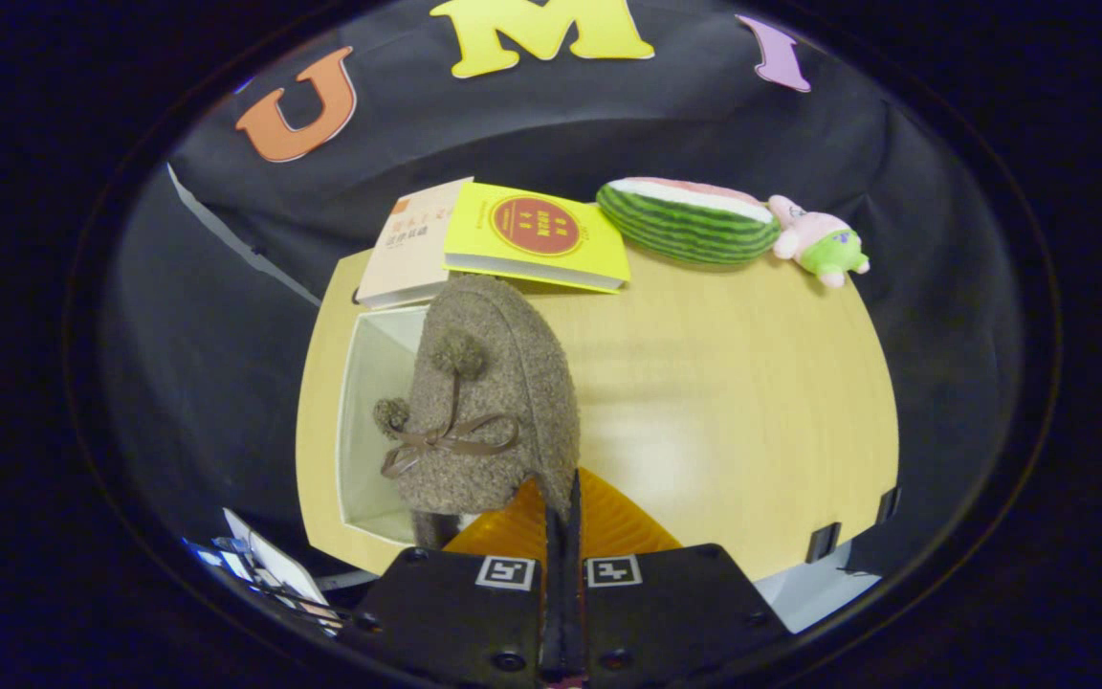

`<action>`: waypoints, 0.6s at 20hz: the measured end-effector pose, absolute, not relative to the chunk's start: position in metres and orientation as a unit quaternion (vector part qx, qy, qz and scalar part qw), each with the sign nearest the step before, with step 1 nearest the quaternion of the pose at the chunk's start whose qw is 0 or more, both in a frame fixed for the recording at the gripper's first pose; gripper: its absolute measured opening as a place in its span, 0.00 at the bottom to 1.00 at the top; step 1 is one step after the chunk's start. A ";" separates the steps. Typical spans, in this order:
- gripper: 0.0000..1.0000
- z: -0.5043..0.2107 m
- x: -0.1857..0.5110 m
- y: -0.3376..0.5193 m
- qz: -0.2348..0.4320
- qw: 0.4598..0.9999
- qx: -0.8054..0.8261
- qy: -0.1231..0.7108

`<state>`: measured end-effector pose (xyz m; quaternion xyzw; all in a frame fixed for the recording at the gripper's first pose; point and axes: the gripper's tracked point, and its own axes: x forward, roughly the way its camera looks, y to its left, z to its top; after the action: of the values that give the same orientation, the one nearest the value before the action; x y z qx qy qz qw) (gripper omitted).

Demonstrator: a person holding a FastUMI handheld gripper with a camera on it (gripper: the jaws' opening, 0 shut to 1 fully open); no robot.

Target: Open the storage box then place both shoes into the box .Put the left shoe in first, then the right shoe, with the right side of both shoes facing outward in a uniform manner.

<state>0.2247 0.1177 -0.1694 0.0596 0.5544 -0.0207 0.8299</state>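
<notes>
A brown woolly shoe with a ribbon bow and pompoms hangs from my gripper, whose two fingers are shut on the shoe's rear edge. The shoe is held over the open white storage box, which sits on the left part of the wooden table. It covers much of the box's inside, so the contents are hidden. Under the shoe's heel, a bit of another brown shape shows near the box's front wall.
Two books, a pale one and a yellow one, lie at the table's far edge behind the box. A watermelon plush and a pink-green plush toy sit at the far right. Bare tabletop stretches to the right of the box.
</notes>
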 end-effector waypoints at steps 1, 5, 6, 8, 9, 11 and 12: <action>0.06 -0.176 0.226 0.128 -0.019 0.828 0.067 0.556; 0.07 -0.195 0.238 0.157 -0.018 0.835 0.069 0.545; 0.06 -0.197 0.241 0.160 -0.022 0.841 0.064 0.537; 0.06 -0.199 0.246 0.165 -0.026 0.849 0.065 0.523; 0.06 -0.201 0.249 0.167 -0.028 0.853 0.067 0.517; 0.07 -0.200 0.251 0.168 -0.037 0.860 0.076 0.503; 0.06 -0.200 0.255 0.168 -0.038 0.866 0.075 0.494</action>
<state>0.2547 0.1683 -0.2001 0.0749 0.4938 -0.0377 0.8655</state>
